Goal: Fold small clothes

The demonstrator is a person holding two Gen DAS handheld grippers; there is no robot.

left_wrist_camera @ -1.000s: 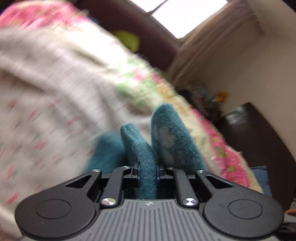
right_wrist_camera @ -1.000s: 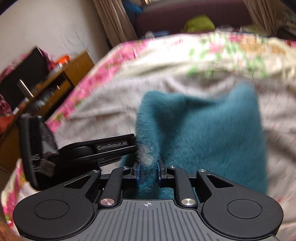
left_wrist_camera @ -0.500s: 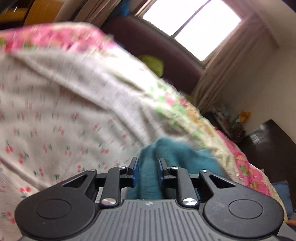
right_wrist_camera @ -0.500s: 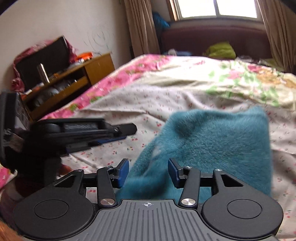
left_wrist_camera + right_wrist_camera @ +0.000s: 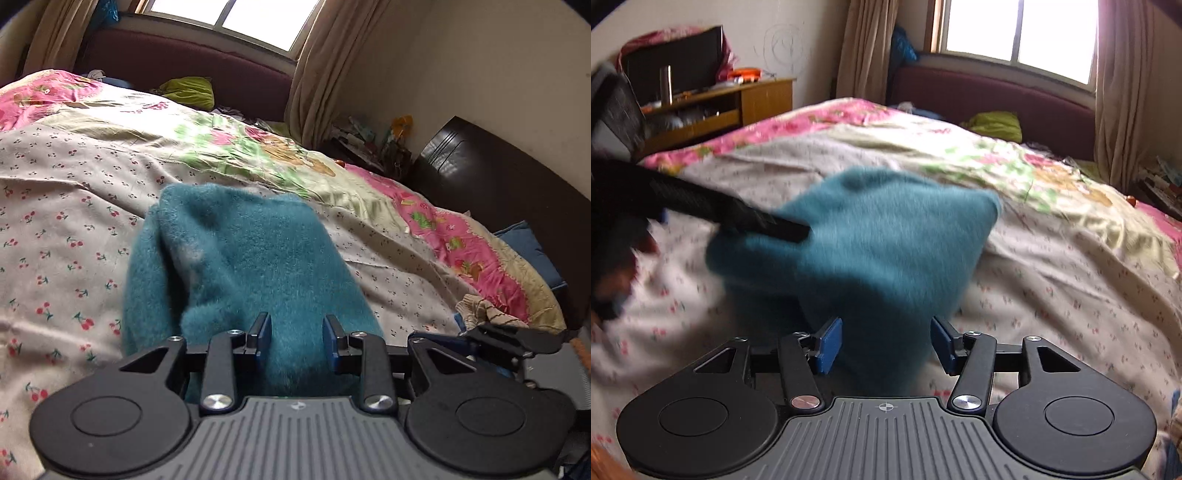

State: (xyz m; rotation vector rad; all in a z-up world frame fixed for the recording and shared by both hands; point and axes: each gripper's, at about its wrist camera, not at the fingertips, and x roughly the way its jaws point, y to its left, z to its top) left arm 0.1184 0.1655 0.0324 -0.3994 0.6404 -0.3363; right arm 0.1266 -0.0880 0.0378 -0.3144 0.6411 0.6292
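Observation:
A fuzzy teal garment (image 5: 243, 258) lies folded in a lump on the cherry-print bedsheet (image 5: 62, 229). My left gripper (image 5: 296, 341) is open, its blue pads on either side of the garment's near edge without pinching it. In the right wrist view the same teal garment (image 5: 871, 251) lies just ahead of my right gripper (image 5: 885, 343), which is open wide. The left gripper's black finger (image 5: 738, 214) crosses the garment's left side there, blurred.
A floral quilt (image 5: 258, 147) covers the far part of the bed. A beige knit item (image 5: 480, 308) lies at the right edge. A dark headboard (image 5: 498, 177), a maroon couch (image 5: 990, 96) with a green cloth, and a wooden desk (image 5: 713, 107) surround the bed.
Both grippers were shut on the teal garment a second ago. Both have opened and let it go, and it now lies on the sheet. Both have drawn back a little.

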